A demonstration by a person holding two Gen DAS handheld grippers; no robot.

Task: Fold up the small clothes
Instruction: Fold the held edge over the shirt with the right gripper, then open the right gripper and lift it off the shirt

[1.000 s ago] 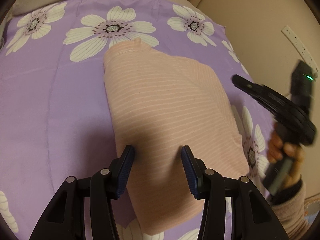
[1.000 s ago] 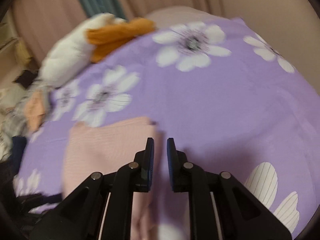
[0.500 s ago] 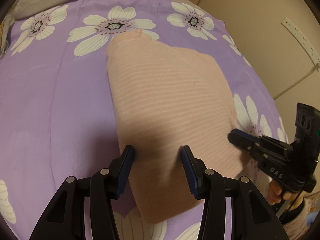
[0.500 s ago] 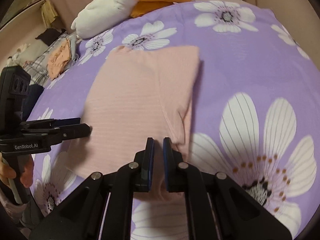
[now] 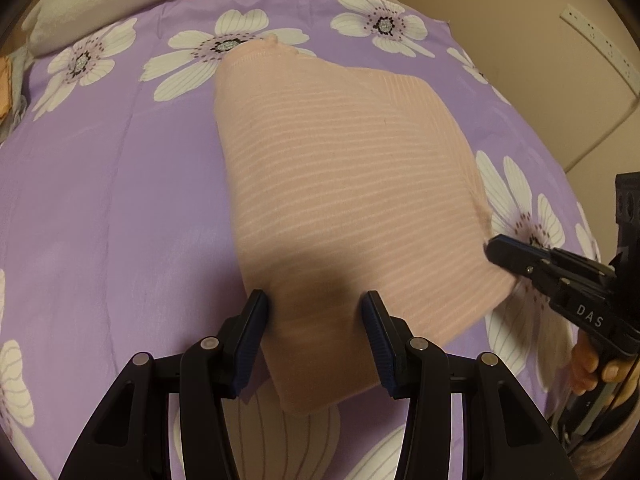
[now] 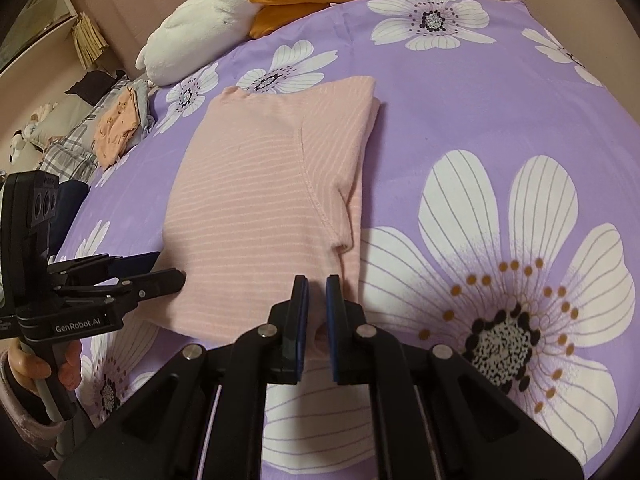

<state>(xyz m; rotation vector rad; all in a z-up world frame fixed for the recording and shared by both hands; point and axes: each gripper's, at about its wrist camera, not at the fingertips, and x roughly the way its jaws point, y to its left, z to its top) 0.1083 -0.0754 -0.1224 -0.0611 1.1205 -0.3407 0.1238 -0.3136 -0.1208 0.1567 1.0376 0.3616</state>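
Note:
A pink striped garment (image 5: 340,184) lies folded flat on the purple flowered bedspread (image 5: 100,200); it also shows in the right wrist view (image 6: 256,208). My left gripper (image 5: 314,312) is open, its fingers spread over the garment's near edge; it also shows in the right wrist view (image 6: 160,270). My right gripper (image 6: 317,284) has its jaws nearly closed at the garment's near right edge, with nothing seen between them. In the left wrist view it (image 5: 496,250) sits at the garment's right edge.
A white and orange plush toy (image 6: 240,12) lies at the far edge of the bed. A pile of other clothes (image 6: 104,128) sits at the left. A beige wall (image 5: 540,60) borders the bed on the right of the left wrist view.
My right gripper has come down from above the bed to the garment's near right edge. My left gripper has stayed open over the near edge.

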